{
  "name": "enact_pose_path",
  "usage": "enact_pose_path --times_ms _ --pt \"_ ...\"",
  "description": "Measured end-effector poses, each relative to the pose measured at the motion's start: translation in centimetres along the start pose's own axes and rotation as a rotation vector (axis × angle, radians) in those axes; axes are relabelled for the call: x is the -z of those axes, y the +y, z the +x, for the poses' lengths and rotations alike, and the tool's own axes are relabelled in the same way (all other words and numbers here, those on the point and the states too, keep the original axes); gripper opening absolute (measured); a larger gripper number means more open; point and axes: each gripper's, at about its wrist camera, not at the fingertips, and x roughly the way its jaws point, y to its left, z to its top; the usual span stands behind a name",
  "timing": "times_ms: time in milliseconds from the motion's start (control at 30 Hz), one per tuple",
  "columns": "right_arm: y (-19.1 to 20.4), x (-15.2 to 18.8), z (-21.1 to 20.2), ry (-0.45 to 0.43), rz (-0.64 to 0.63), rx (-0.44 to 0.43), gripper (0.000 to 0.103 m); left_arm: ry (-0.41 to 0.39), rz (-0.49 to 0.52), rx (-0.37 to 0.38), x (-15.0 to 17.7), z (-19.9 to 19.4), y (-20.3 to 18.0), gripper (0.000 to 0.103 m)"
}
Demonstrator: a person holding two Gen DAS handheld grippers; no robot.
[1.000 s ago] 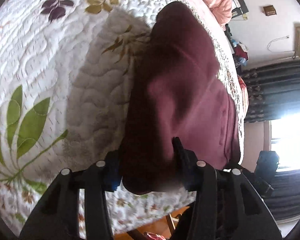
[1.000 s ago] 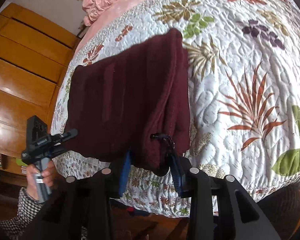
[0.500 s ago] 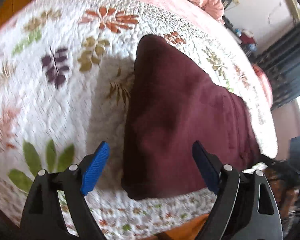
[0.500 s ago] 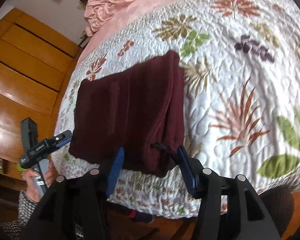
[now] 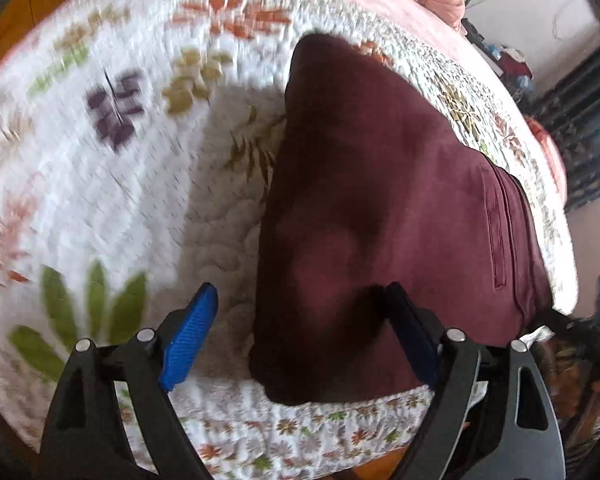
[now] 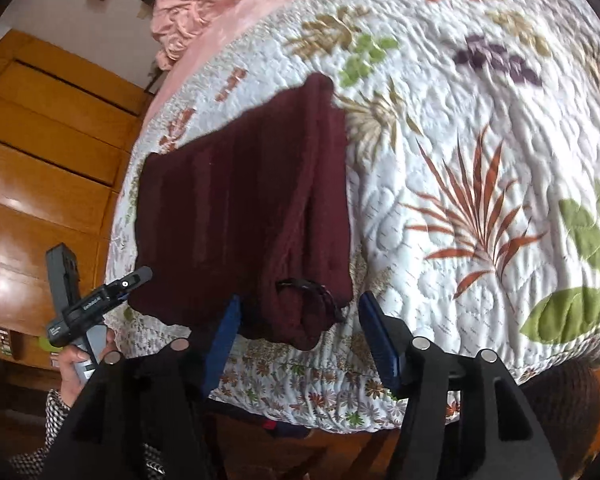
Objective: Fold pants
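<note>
The maroon pants [image 5: 380, 200] lie folded in a flat rectangle on the leaf-patterned quilt [image 5: 100, 160], their near edge at the bed's front edge. My left gripper [image 5: 298, 292] hovers open above the pants' near left corner, its blue pads [image 5: 188, 336] clear of the cloth. In the right wrist view the pants [image 6: 240, 208] end in a corner with a dark drawstring [image 6: 312, 292]. My right gripper [image 6: 300, 300] straddles that corner with its jaws opening, and the pads do not press on it. The left gripper [image 6: 92, 304] shows there too, in a hand [image 6: 76, 360].
A pink blanket [image 6: 196, 12] is bunched at the head of the bed. A wooden wardrobe [image 6: 40, 140] stands beyond the bed's far side. Dark curtains [image 5: 580, 120] hang by a bright window. The quilt's edge [image 6: 300, 380] drops off just below both grippers.
Both grippers were shut on the pants' near edge and have let go, their jaws spreading. The left gripper has risen and turned. The pants now rest flat on the quilt.
</note>
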Motion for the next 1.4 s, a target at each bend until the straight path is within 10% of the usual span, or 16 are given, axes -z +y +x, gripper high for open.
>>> enact_pose_path --times_ms 833,1133,1400 --pt "3.6 -1.7 0.5 -0.027 -0.114 0.182 0.082 -0.230 0.133 -0.120 0.0 -6.6 -5.6 0.087" --pt "3.5 -1.4 1.2 -0.003 -0.101 0.145 0.078 -0.187 0.135 -0.110 -0.2 -5.2 -4.7 0.090" --pt "1.0 -3.5 2.2 0.045 -0.053 0.002 0.084 0.036 0.027 0.028 -3.0 0.5 1.5 0.090"
